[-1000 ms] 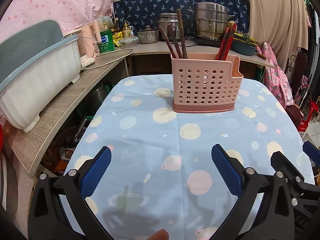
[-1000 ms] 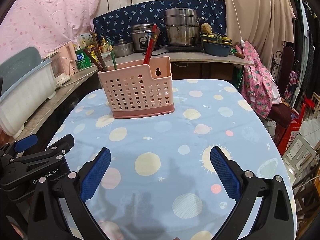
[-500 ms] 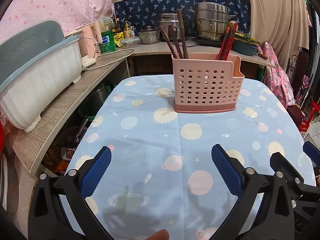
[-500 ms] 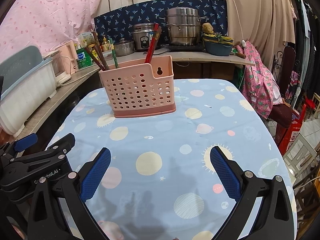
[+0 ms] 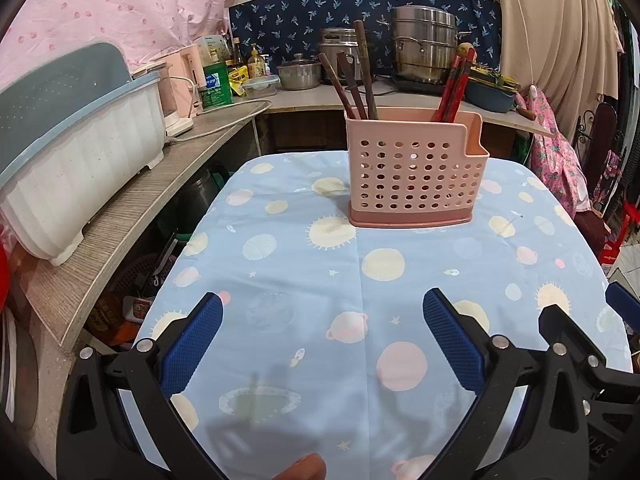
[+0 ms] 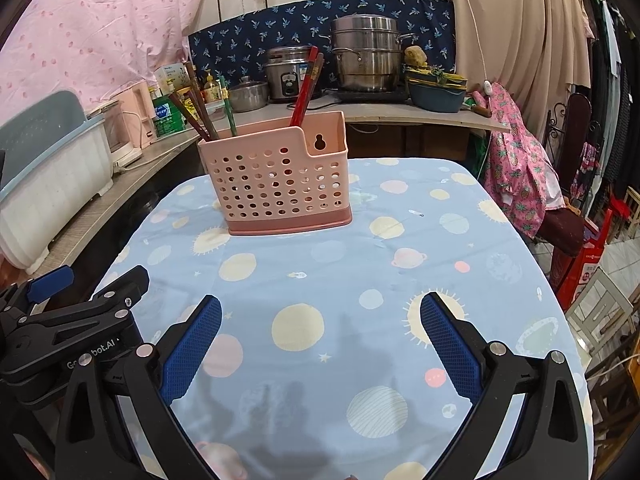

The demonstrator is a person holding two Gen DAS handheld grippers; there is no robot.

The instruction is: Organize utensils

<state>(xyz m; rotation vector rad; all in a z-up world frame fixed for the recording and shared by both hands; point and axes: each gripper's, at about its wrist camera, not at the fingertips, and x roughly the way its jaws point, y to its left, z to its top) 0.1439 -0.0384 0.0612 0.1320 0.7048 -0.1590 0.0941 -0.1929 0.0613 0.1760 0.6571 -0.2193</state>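
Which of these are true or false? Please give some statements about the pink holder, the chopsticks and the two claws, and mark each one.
1. The pink holder stands upright on the tablecloth. True.
2. The left claw grips a chopstick. False: it is open and empty.
3. The red chopsticks lie flat on the cloth. False: they stand in the holder.
4. The right claw is open. True.

A planet-print tablecloth covers the table; a steel steamer pot sits behind.
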